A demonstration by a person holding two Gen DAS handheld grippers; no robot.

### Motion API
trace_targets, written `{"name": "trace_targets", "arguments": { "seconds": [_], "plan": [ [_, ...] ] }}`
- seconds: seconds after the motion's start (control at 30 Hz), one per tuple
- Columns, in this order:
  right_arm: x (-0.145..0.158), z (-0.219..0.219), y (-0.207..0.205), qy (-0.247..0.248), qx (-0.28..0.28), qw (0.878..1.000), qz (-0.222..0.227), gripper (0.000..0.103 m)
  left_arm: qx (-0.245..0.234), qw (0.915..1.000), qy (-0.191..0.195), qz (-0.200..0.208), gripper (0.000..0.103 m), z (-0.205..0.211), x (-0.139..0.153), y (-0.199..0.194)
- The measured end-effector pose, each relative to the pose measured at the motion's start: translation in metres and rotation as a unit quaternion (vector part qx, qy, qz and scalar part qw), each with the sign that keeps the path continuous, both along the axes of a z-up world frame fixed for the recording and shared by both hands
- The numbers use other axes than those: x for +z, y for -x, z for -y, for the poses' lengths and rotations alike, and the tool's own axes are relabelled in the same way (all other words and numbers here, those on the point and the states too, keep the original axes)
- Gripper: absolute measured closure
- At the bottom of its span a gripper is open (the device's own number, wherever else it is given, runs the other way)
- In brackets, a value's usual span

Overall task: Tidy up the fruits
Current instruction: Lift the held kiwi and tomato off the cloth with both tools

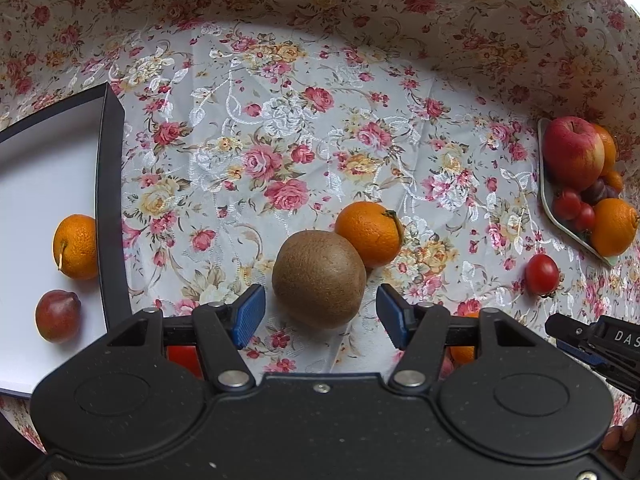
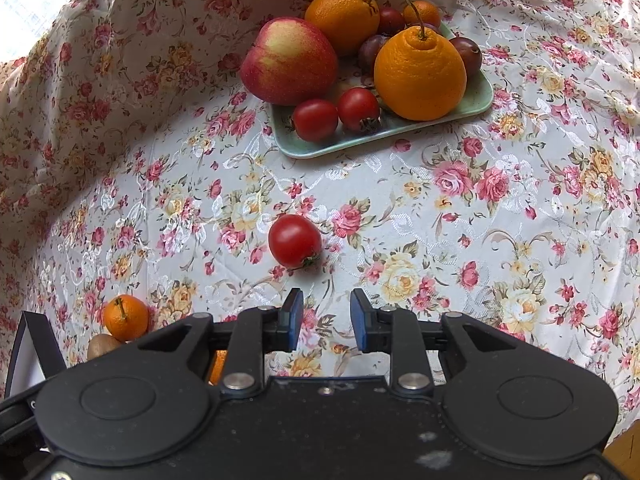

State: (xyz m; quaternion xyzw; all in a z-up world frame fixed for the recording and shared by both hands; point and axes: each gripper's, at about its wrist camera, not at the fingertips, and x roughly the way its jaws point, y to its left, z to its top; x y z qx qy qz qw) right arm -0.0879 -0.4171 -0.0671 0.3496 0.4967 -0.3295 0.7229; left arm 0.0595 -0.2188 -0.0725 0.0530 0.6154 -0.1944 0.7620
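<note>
L tongs point(image 1: 320, 316) spread wide & empty w/ kiwi point(image 1: 319, 278) just ahead on the floral tabletop point(image 1: 280, 128), touching a mandarin point(image 1: 369, 233), while R tongs point(image 2: 325, 326), part open & empty, sit near a loose tomato point(image 2: 295, 241), green tray point(image 2: 476, 98) of fruit beyond.

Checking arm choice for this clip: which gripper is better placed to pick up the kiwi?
Left. Its open gripper already has the kiwi between its fingers; the right gripper faces a loose tomato instead.
</note>
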Motion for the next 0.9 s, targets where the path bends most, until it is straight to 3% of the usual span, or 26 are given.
{"name": "trace_targets", "arguments": {
  "seconds": [0.07,0.67,0.9],
  "plan": [
    [-0.001,0.001,-0.001,0.004,-0.004,1.000,0.002,0.065,0.005,1.0000,-0.002,-0.007,0.039,-0.001,-0.003,-0.002],
    [-0.007,0.001,-0.028,0.049,0.022,0.999,0.004,0.064,-0.002,0.9997,-0.020,-0.014,0.039,0.006,-0.014,-0.012],
    [-0.013,0.003,-0.038,0.044,0.026,0.999,0.010,0.061,-0.010,0.9993,-0.031,-0.019,0.039,0.012,-0.021,-0.016]
  ]
}}
